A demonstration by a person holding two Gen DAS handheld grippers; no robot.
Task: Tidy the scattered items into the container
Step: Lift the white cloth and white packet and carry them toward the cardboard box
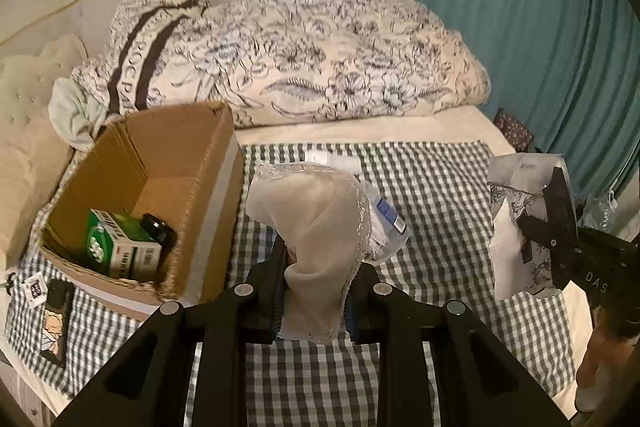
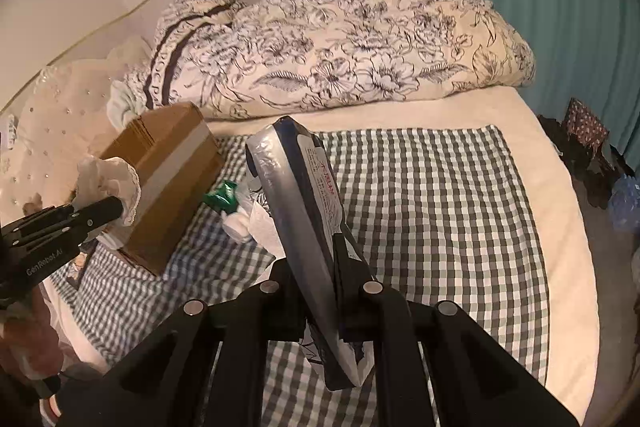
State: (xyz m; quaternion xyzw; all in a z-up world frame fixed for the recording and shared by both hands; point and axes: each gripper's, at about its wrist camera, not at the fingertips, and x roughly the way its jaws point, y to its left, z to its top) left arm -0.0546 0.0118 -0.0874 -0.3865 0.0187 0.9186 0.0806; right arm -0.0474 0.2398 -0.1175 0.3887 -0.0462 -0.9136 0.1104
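My left gripper (image 1: pixel 316 283) is shut on a beige lace-trimmed cloth (image 1: pixel 316 211), held up above the checked cloth just right of the open cardboard box (image 1: pixel 188 155). In the box lie a green carton (image 1: pixel 120 243) and a dark jar (image 1: pixel 160 227). My right gripper (image 2: pixel 320 267) is shut on a flat silvery packet (image 2: pixel 296 195) with a dark edge and red print, lifted off the bed. From the right wrist view the left gripper (image 2: pixel 108 207) and its lace cloth (image 2: pixel 108 179) hang beside the box (image 2: pixel 168 163). The right gripper (image 1: pixel 556 223) with the packet (image 1: pixel 516 211) shows at right.
A checked cloth (image 2: pixel 432 211) covers the bed. On it lie a clear blue-capped item (image 1: pixel 386 215), a white item (image 1: pixel 332 159) and a green-and-white thing (image 2: pixel 226 201). A phone case (image 1: pixel 56 323) lies before the box. A floral duvet (image 1: pixel 320 67) is piled behind, teal curtain (image 1: pixel 540 27) at right.
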